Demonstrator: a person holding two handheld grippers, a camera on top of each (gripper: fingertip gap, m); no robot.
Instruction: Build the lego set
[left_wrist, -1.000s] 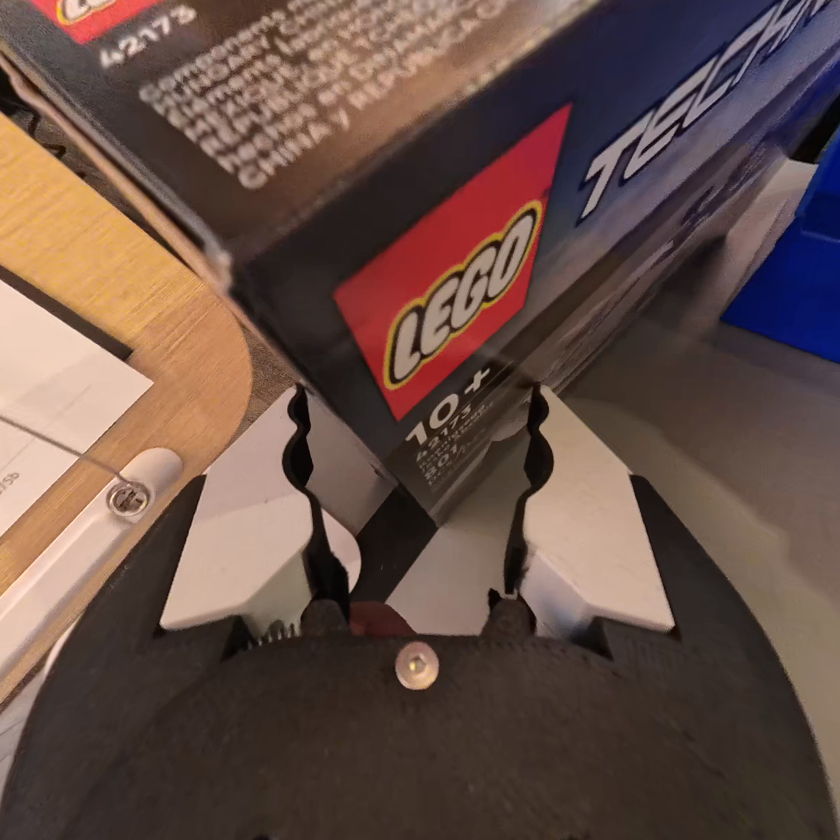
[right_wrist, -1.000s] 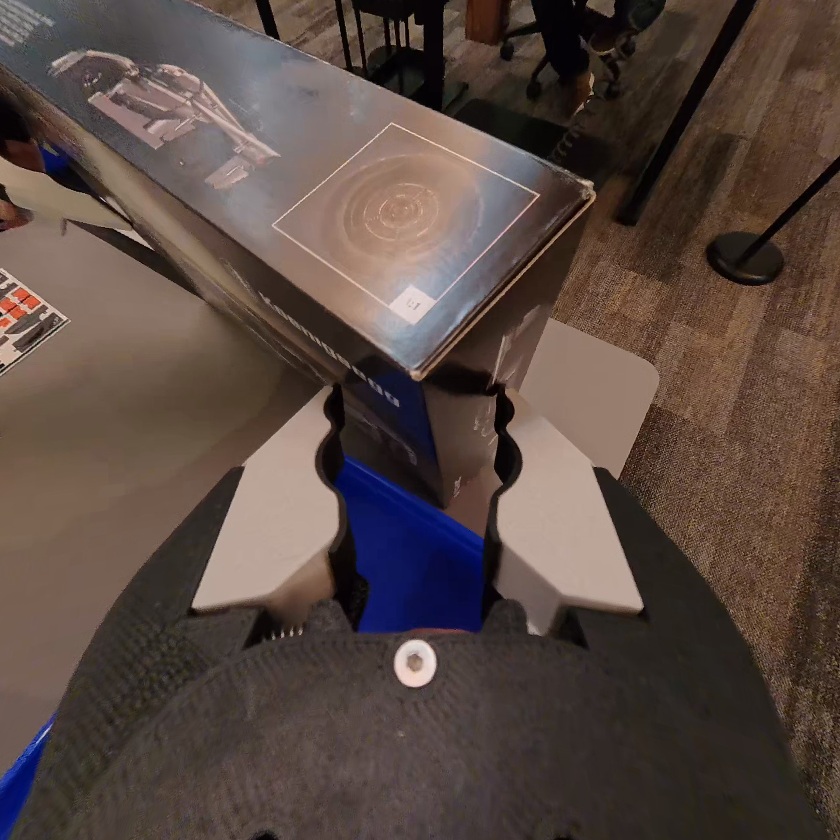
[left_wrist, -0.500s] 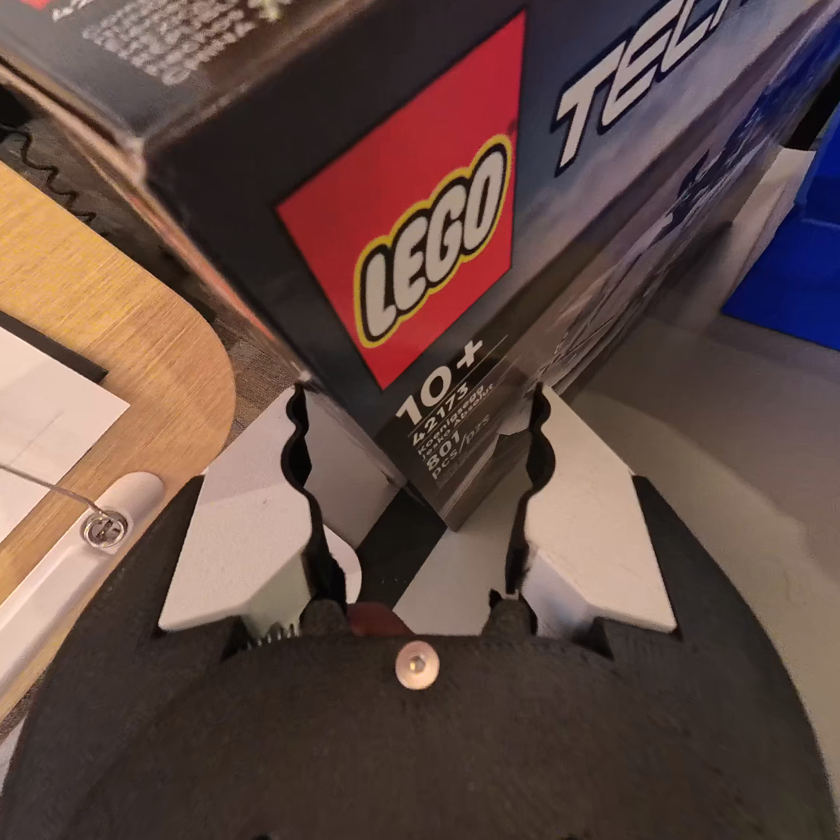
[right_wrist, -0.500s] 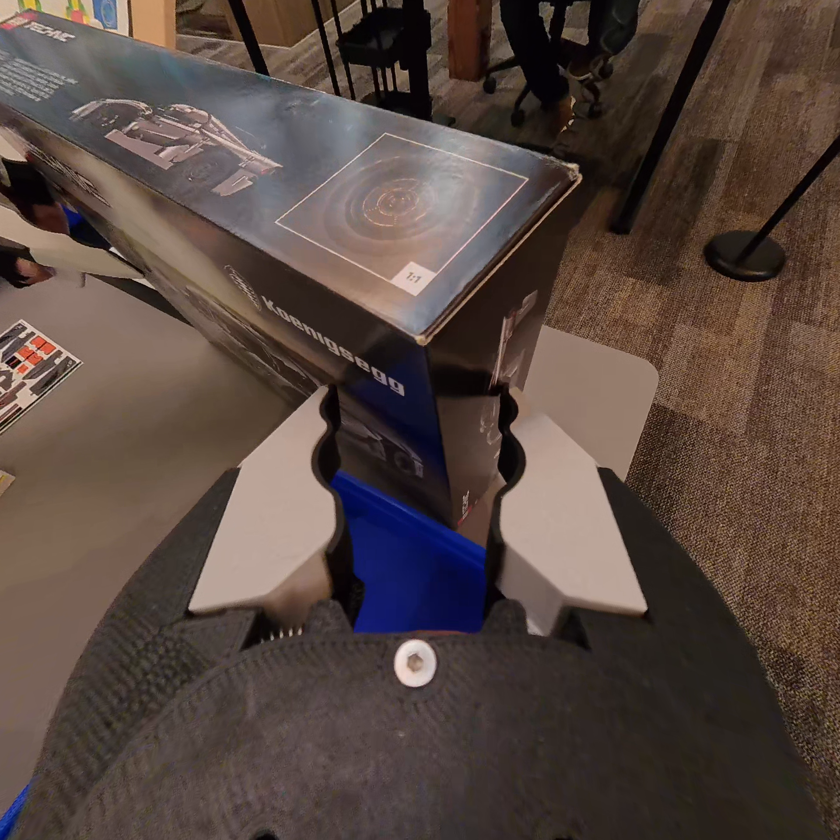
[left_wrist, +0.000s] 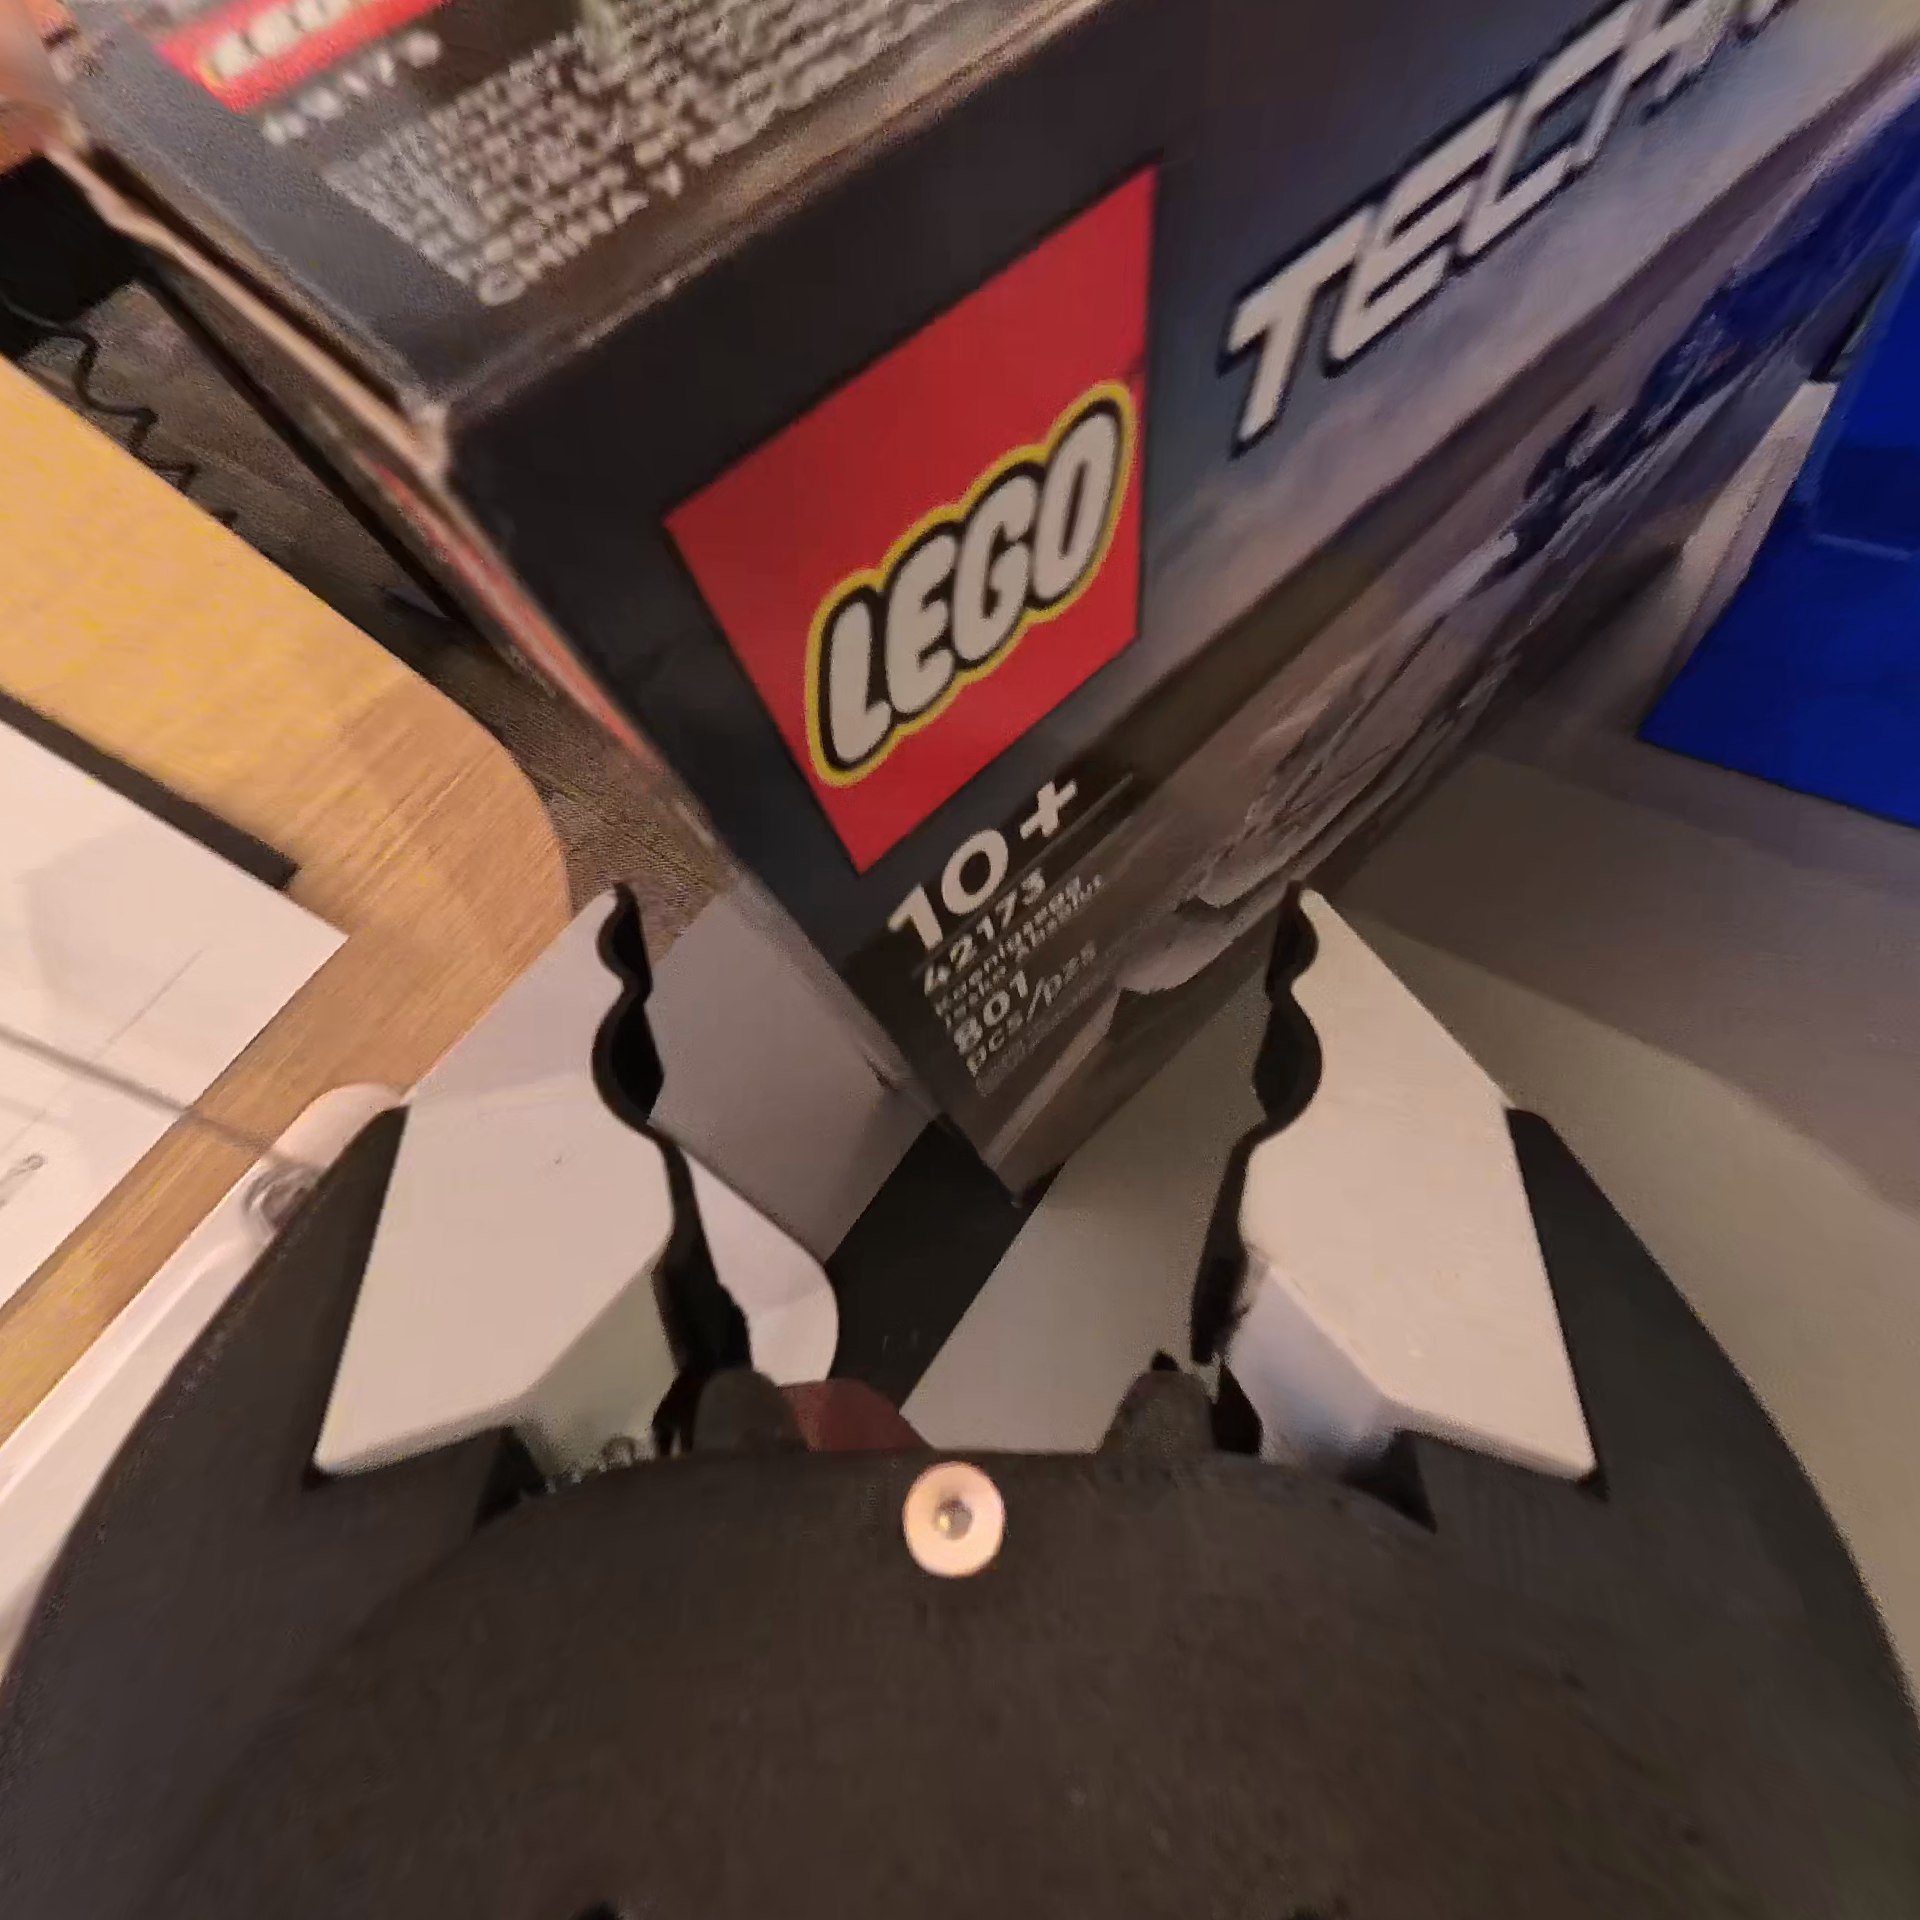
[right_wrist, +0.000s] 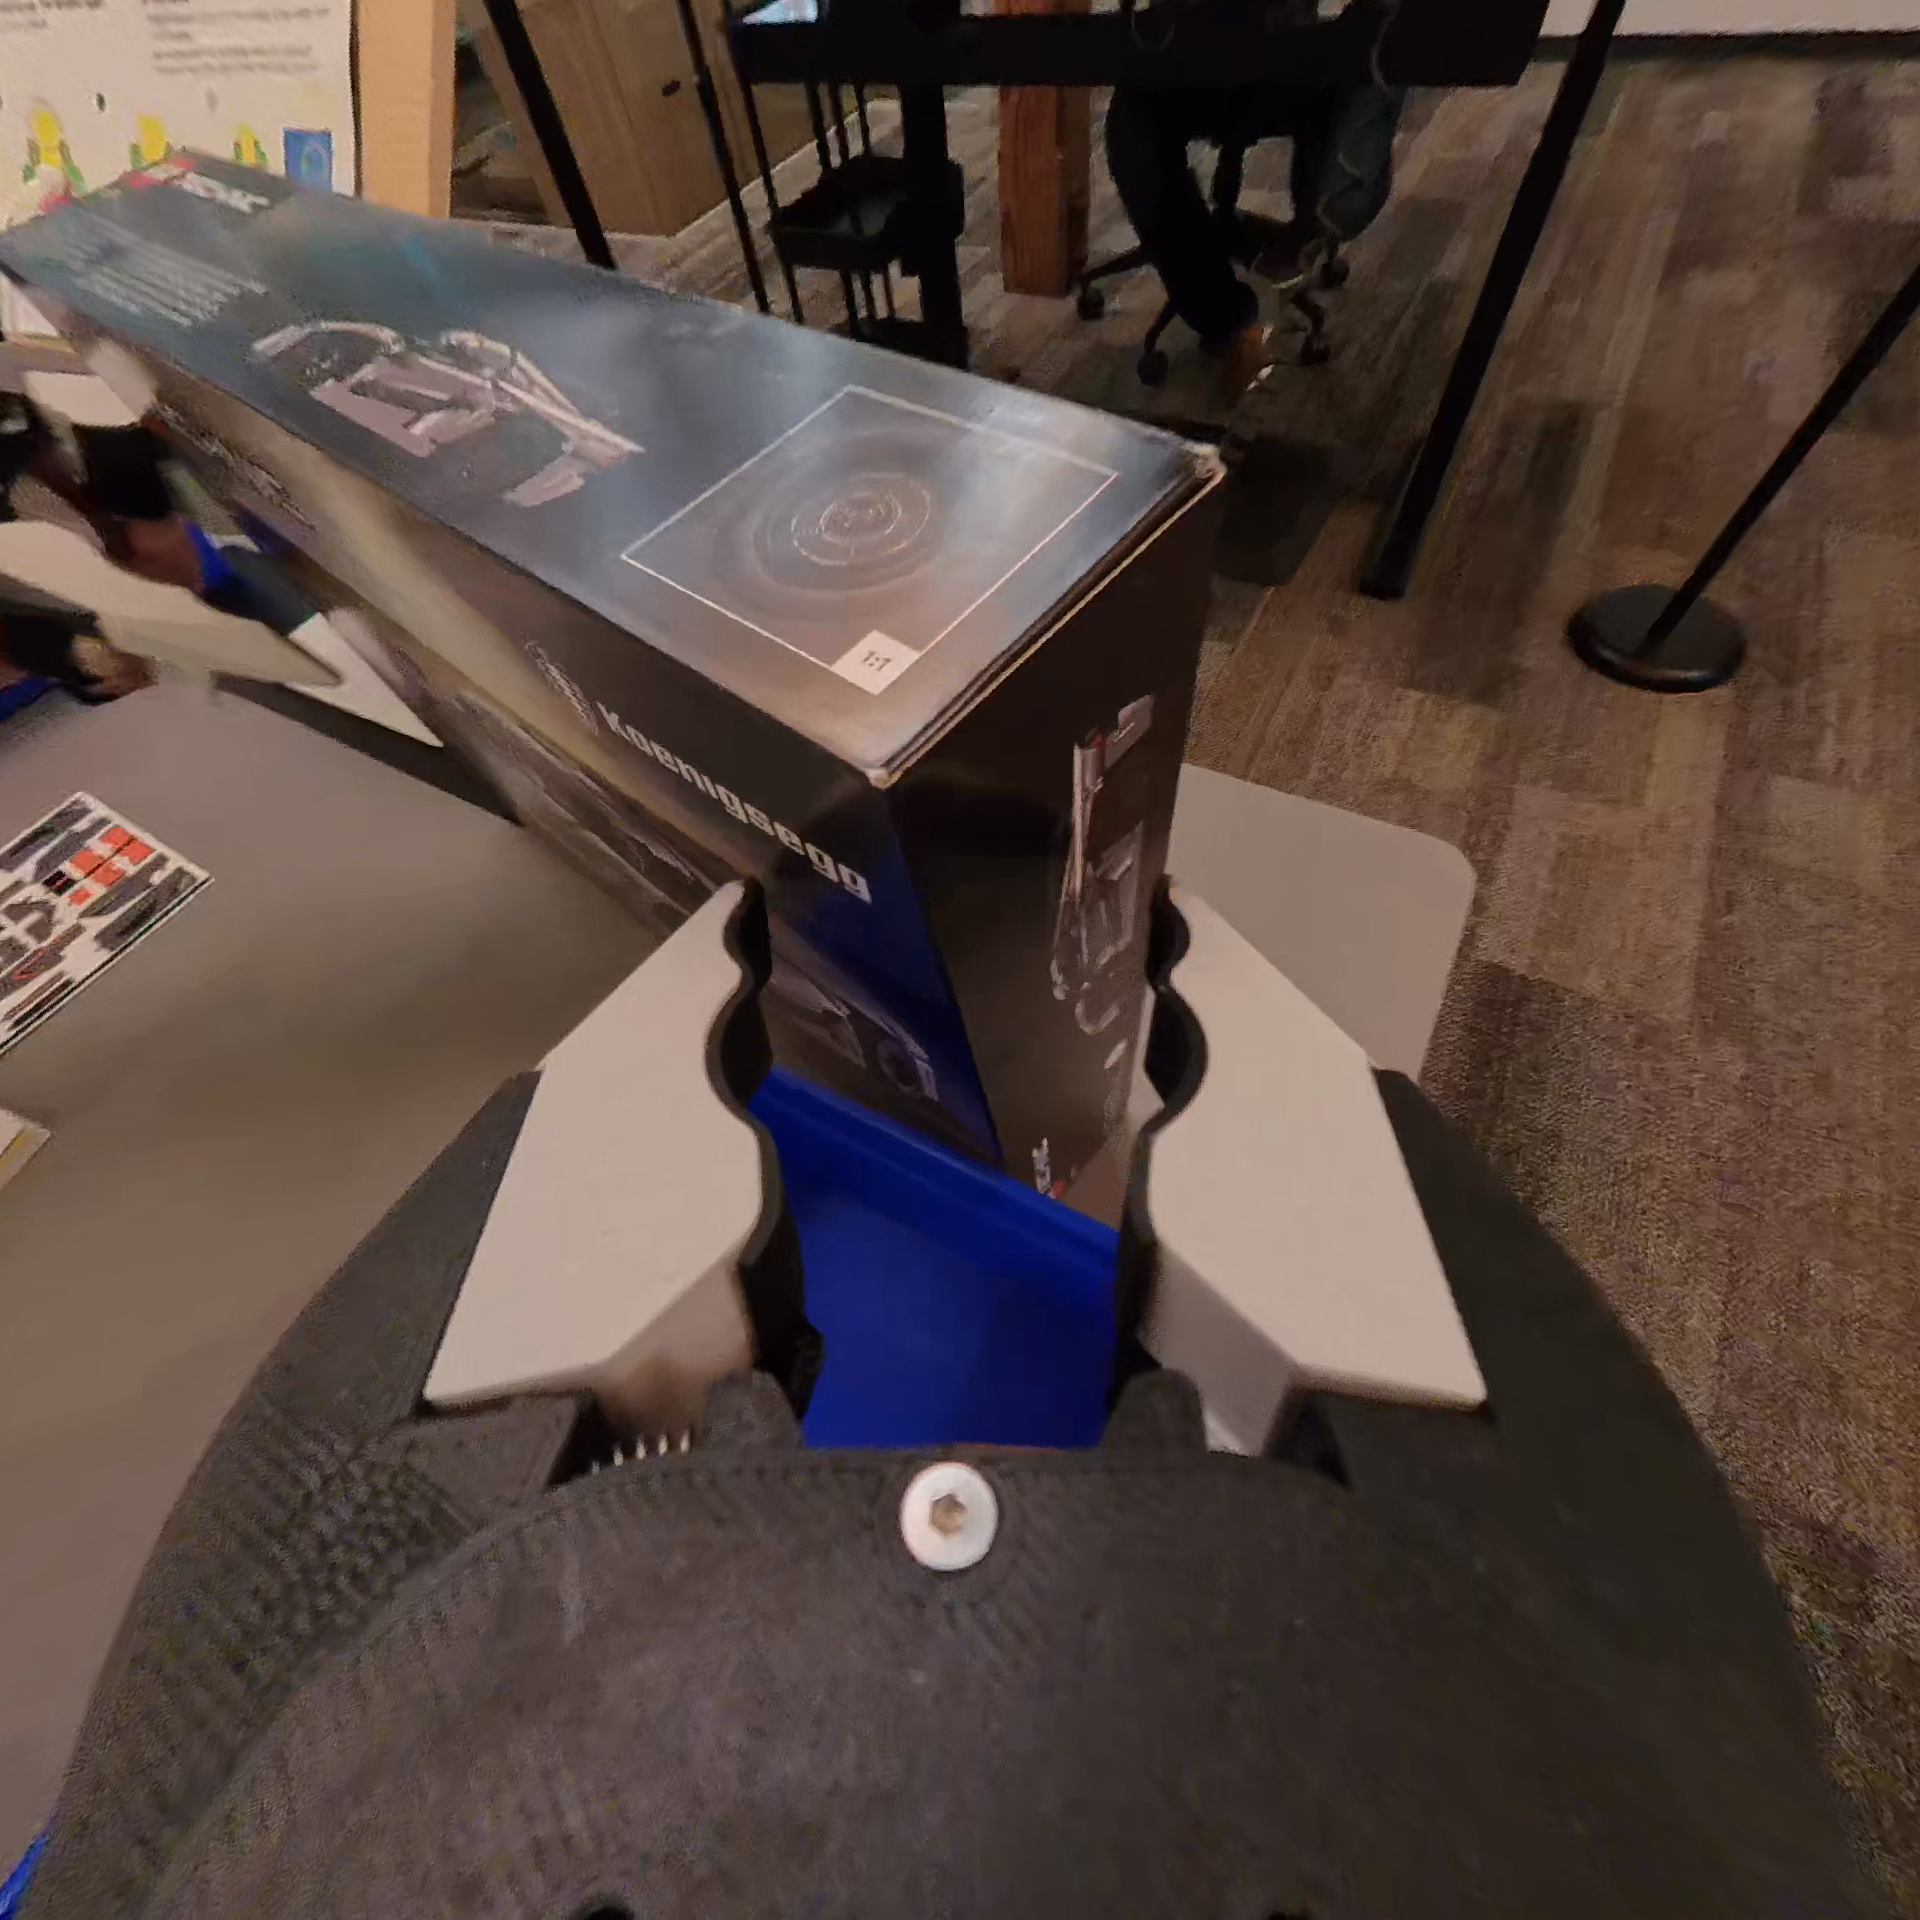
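Observation:
A long dark Lego box (left_wrist: 1351, 520) with a red logo is held up between both grippers, one at each end, above the grey table (left_wrist: 1621, 1039). My left gripper (left_wrist: 956, 914) is shut on the box's lower corner at the logo end. In the right wrist view the box (right_wrist: 623, 499) runs away to the left, top face up. My right gripper (right_wrist: 956, 904) is shut on its near end, fingers on either side of the narrow end face. The far end of the box is blurred, with the other gripper (right_wrist: 156, 623) there.
A blue bin (right_wrist: 935, 1299) sits under the box's right end and also shows in the left wrist view (left_wrist: 1818, 582). A sticker sheet (right_wrist: 73, 914) lies on the grey table (right_wrist: 260, 1195). A wooden table (left_wrist: 208, 675) with white paper (left_wrist: 104, 987) is at left. A stanchion base (right_wrist: 1657, 634) stands on the carpet.
The box has shifted in both views, with the right end now higher and more of the room behind showing. Both grippers keep their hold on it.

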